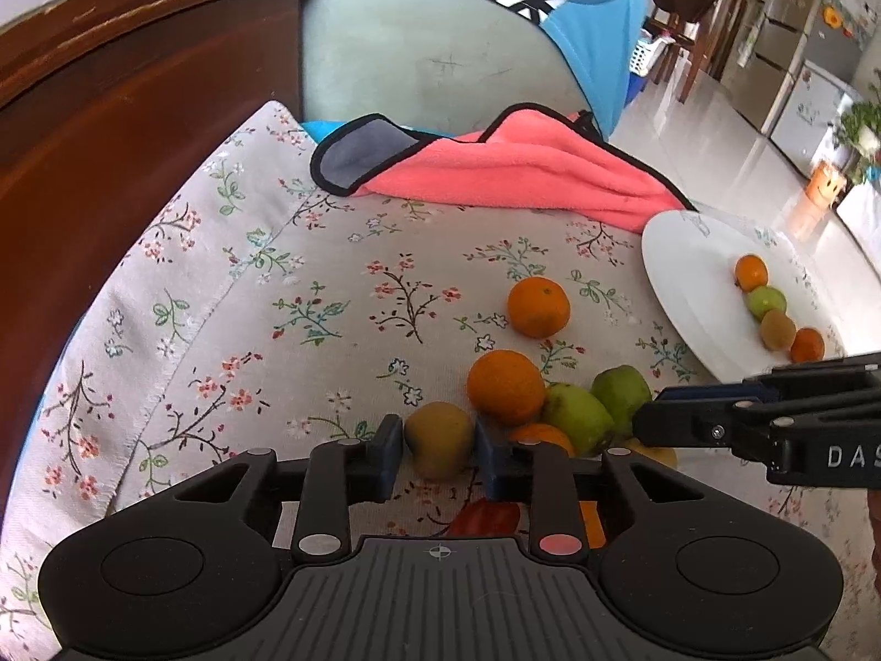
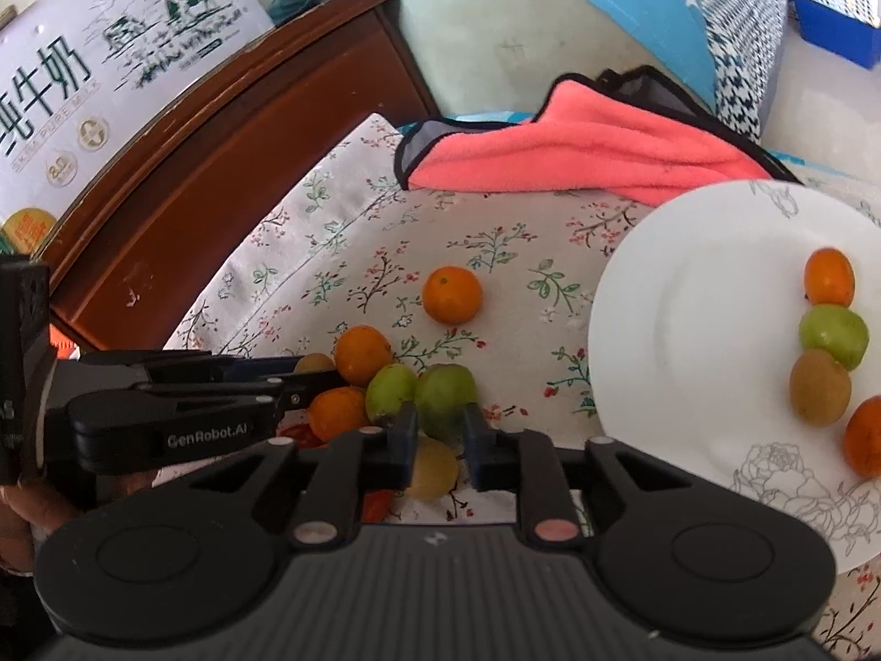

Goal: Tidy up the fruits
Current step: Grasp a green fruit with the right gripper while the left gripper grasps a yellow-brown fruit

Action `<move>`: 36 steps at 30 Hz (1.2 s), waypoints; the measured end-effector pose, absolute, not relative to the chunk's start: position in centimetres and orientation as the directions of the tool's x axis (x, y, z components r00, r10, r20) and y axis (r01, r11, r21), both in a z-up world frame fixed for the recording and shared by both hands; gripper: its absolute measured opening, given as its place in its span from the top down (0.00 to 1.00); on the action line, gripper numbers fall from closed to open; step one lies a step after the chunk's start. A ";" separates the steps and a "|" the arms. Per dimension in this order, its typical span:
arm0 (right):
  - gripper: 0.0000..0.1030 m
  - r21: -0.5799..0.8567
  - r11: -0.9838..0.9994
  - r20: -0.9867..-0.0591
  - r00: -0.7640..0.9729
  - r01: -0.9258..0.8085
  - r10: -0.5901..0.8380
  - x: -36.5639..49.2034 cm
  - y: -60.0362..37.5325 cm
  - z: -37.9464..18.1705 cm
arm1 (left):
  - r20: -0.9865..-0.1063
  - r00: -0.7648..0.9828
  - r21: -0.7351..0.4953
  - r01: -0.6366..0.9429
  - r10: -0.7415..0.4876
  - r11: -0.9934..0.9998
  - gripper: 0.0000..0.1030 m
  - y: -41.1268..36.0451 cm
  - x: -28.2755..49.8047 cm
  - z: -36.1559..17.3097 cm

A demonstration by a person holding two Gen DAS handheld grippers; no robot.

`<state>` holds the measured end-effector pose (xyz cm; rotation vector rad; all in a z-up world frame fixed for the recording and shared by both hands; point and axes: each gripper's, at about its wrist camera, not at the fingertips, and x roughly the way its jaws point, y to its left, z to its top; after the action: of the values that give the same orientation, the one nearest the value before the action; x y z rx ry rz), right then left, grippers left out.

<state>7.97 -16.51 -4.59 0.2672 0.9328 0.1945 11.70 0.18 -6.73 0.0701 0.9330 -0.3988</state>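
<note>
Both tools clamped on fruit in the pile

The left tool (image 1: pixel 435 449) grips a yellow-green round fruit (image 1: pixel 439 438); the right tool (image 2: pixel 439 432) pinches a green round fruit (image 2: pixel 447 397). Both fruits sit on the floral cloth surface (image 1: pixel 308 297), near the white plate (image 2: pixel 688 330) bearing four fruits in a row.

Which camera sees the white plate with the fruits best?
The right wrist view: the white plate fills much of its right side, with its four fruits large and its drawn flower visible. The left wrist view shows the plate smaller, squeezed at the right edge.
</note>
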 end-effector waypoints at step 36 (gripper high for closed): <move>0.75 0.312 0.949 -0.745 0.610 -0.035 0.268 8.7 -16.1 -4.5 | -0.757 0.594 -0.046 0.366 -0.271 0.930 0.76 -0.1 10.9 -5.6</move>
<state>8.70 -16.13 -4.48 0.2791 0.9002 0.1776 10.95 -0.08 -5.60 0.1186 0.8588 -0.3710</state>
